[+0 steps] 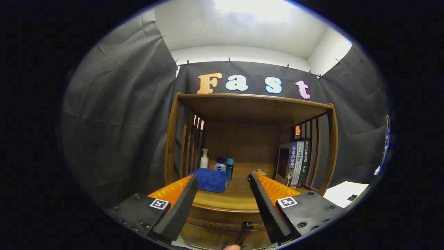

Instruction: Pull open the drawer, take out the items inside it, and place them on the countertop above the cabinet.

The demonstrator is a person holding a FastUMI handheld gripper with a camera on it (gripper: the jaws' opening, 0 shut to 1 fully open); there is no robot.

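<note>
Seen low between the fingers: the drawer [222,222] front, a curved band of brown wood under the lip of the desk [225,203], apparently closed, with a small dark handle [247,225] at its middle. Handle just below and slightly toward the right finger, near the gap's centre line; drawer's long axis running crosswise to the fingers, so the pull looks to be straight back toward the camera. Contents hidden behind the front.

Gripper [223,180] held wide apart, gripping nothing, black pads facing inward with orange backing [173,191] behind; tips level with the desk rather than the handle, so a dip downward seems needed first.

On the desk beyond the tips: a folded blue towel [211,180] ahead of the left finger, then a white pump bottle [204,159], a small blue-capped bottle [220,165] and a teal one [230,165] toward the back. A row of upright books [296,161] against the slatted right side of the wooden hutch [255,104]. A small pale object [260,172] just past the right fingertip, too small to identify. Bare wood between towel and books looking like the likeliest landing spot.
</note>
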